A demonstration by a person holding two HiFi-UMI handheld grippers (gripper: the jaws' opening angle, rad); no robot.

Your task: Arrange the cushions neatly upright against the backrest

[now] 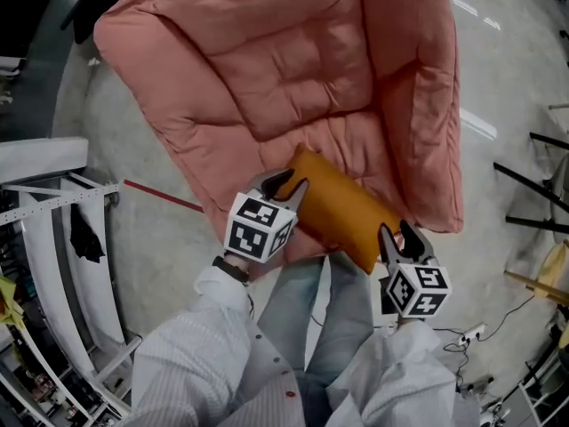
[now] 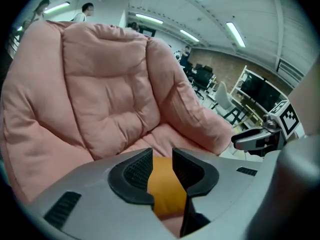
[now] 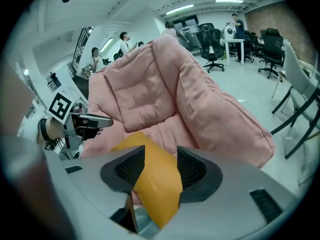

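An orange cushion (image 1: 342, 207) lies on the front of the seat of a big pink padded lounge chair (image 1: 293, 69). My left gripper (image 1: 286, 185) is at the cushion's left end and my right gripper (image 1: 400, 238) at its right end. In the left gripper view the orange cushion (image 2: 167, 189) fills the gap between the parted jaws of the left gripper (image 2: 162, 171). The right gripper view shows the cushion (image 3: 155, 181) passing between the spread jaws of the right gripper (image 3: 160, 169), drooping below them. The chair's backrest (image 2: 110, 84) rises beyond.
A white metal frame (image 1: 53, 203) stands at the left, with a red line (image 1: 160, 196) on the grey floor beside it. Cables and a power strip (image 1: 467, 336) lie at the lower right. Black stand legs (image 1: 533, 194) are at the right. Office chairs (image 3: 215, 44) and people stand far off.
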